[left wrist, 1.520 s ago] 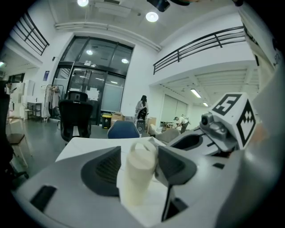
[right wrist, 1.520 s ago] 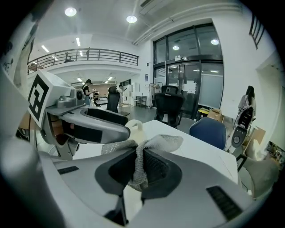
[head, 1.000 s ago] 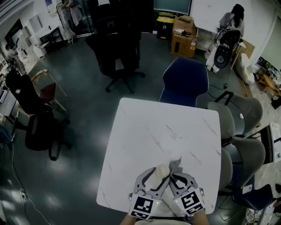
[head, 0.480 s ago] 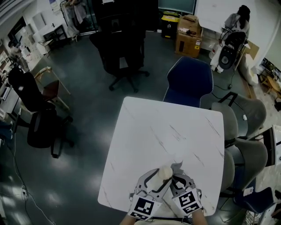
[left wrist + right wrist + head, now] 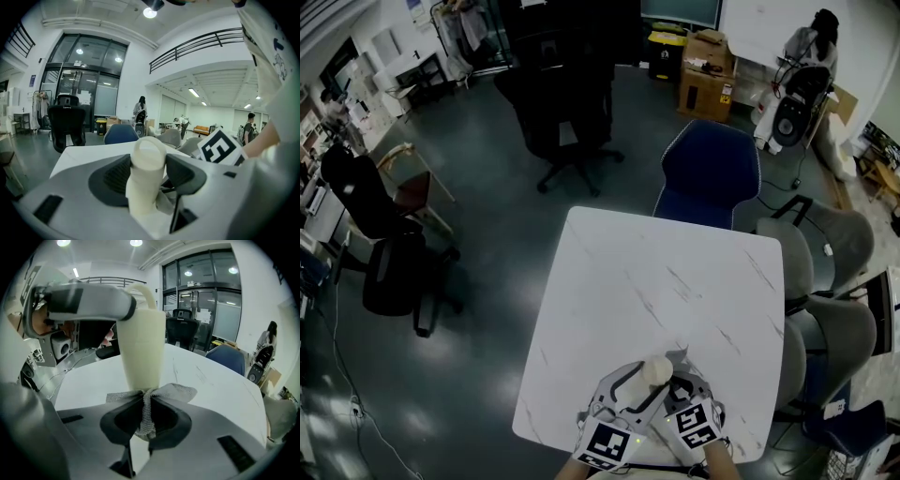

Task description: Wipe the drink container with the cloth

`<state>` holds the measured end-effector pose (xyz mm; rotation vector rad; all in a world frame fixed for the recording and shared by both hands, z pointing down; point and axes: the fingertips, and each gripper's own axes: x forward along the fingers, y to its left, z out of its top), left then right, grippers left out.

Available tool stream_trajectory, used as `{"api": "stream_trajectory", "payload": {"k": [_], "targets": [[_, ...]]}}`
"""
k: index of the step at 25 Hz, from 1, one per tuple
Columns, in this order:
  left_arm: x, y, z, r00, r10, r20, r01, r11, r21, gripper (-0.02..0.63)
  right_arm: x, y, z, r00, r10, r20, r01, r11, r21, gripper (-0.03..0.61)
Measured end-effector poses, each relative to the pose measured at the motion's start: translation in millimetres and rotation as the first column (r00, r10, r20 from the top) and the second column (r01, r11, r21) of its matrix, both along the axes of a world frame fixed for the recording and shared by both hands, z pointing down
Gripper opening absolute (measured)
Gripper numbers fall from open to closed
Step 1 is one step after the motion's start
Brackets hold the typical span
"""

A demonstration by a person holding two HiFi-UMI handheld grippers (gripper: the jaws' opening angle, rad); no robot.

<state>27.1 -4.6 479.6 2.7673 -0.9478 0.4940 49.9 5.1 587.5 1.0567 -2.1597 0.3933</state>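
Note:
A cream drink container [image 5: 149, 152] stands between the jaws of my left gripper [image 5: 147, 169], which is shut on it just above the white table [image 5: 656, 272]. In the head view its rounded top [image 5: 656, 370] shows near the table's front edge, between the left gripper [image 5: 630, 386] and the right gripper [image 5: 677, 384]. My right gripper [image 5: 146, 417] is shut on a bunched grey mesh cloth [image 5: 176, 392]. The cloth's loose ends spread against the foot of the container [image 5: 140, 343]. The left gripper's finger [image 5: 89, 303] wraps the cup's upper part.
A blue chair [image 5: 710, 173] stands at the table's far side and grey chairs [image 5: 825, 281] line its right side. Black office chairs [image 5: 562, 122] and a cardboard box [image 5: 703, 84] are farther off. A person [image 5: 811, 42] is at the back right.
Both grippers, the container and the cloth have drawn slightly closer to the table's near edge. Both grips are unchanged.

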Motion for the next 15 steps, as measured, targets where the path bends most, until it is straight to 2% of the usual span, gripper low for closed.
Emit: {"api": "stream_trajectory", "payload": {"k": [5, 15], "targets": [[-0.3, -0.6, -0.4, 1.000, -0.009, 0.001, 0.009, 1.000, 0.005, 0.239, 1.5, -0.3, 21.5, 1.000, 0.016, -0.017, -0.016, 0.999, -0.028, 0.044], [-0.1, 0.1, -0.3, 1.000, -0.011, 0.001, 0.011, 1.000, 0.006, 0.239, 0.8, -2.3, 40.7, 0.999, -0.016, -0.044, 0.014, 0.999, -0.040, 0.044]]}}
